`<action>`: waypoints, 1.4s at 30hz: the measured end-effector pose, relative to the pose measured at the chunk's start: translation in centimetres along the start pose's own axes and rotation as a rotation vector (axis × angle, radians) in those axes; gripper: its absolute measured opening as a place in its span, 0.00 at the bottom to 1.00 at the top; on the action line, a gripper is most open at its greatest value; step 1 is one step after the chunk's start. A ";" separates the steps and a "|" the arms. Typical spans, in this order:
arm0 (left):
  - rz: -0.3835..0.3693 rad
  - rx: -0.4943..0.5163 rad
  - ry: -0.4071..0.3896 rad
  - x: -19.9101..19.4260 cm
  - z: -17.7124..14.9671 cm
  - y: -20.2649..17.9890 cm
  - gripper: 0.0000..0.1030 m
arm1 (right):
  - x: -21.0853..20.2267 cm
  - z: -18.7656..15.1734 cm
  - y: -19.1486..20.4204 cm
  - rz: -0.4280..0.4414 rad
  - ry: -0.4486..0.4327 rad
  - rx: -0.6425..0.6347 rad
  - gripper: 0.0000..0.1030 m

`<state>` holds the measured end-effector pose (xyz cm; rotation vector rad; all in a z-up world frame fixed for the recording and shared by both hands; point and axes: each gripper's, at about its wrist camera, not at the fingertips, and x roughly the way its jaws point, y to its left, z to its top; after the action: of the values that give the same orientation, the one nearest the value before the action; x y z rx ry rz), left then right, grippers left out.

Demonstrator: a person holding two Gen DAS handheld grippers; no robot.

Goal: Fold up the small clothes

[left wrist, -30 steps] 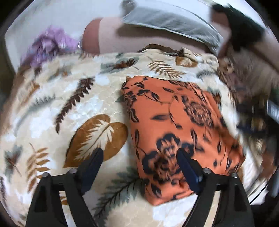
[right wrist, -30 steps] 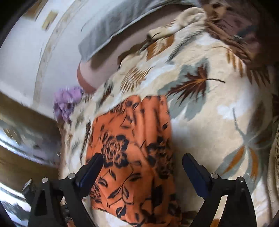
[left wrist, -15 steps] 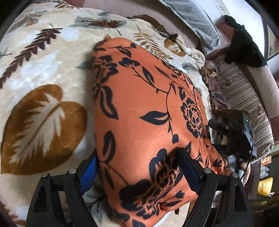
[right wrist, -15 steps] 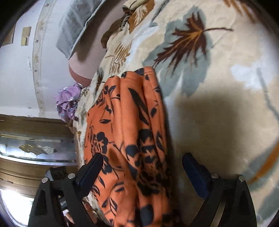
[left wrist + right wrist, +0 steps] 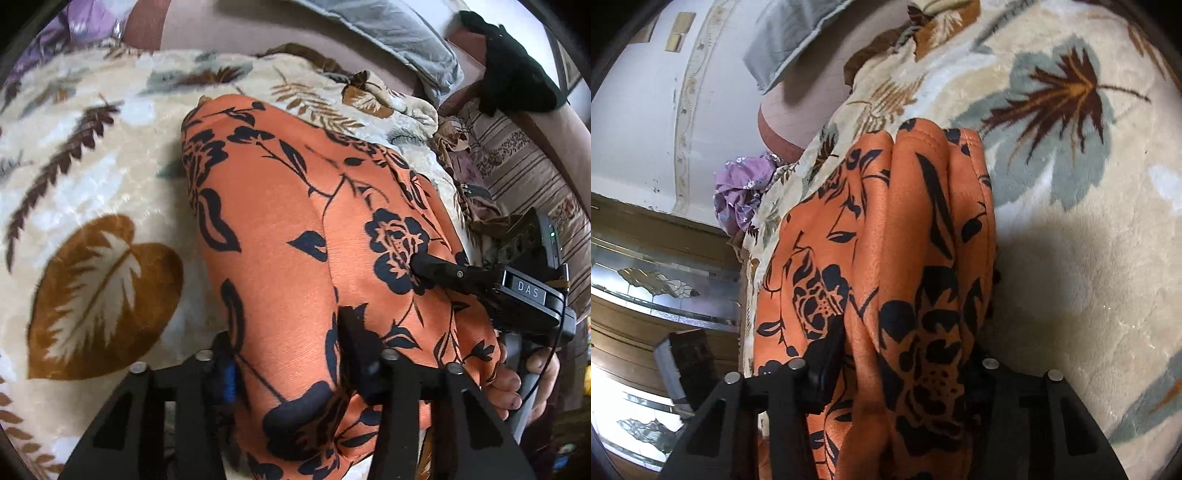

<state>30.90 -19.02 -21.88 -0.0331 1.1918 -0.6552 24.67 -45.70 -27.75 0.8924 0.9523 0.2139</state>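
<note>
A folded orange garment with black flowers (image 5: pixel 295 229) lies on the cream leaf-print blanket (image 5: pixel 92 173). My left gripper (image 5: pixel 291 354) is shut on its near edge, one finger under the fold and one on top. My right gripper (image 5: pixel 905 354) is shut on the thick stack of folds at the garment's other side (image 5: pixel 894 258). The right gripper's finger also shows in the left wrist view (image 5: pixel 439 271), pressed on the cloth, with the hand that holds it below.
A purple cloth (image 5: pixel 742 188) lies at the blanket's far corner. A grey pillow (image 5: pixel 391 33) and a black item (image 5: pixel 513 74) rest on the sofa back. A striped cushion (image 5: pixel 532 177) lies to the right. A wooden glass cabinet (image 5: pixel 646 295) stands beside the bed.
Both grippers were open around the garment's edges. They have closed on the cloth, and the garment bulges up between them.
</note>
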 end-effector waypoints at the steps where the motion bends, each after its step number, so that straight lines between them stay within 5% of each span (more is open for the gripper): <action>1: 0.013 0.008 -0.008 -0.4 0.0 -0.3 0.42 | -0.3 -0.1 0.4 -0.002 -0.010 -0.010 0.48; 20: 0.348 0.162 -0.267 -13.3 -3.1 -2.7 0.40 | -4.2 -4.4 10.6 0.180 -0.112 -0.199 0.45; 30: 0.404 0.170 -0.322 -17.4 -6.1 -2.2 0.40 | -4.5 -7.8 13.3 0.245 -0.110 -0.230 0.45; 42: 0.453 0.148 -0.309 -18.0 -8.9 0.1 0.40 | -1.3 -10.8 14.2 0.251 -0.066 -0.207 0.45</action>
<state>19.47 -7.39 -10.20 0.2462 0.8106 -0.3211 18.49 -31.22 -19.26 0.8210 0.7408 0.4859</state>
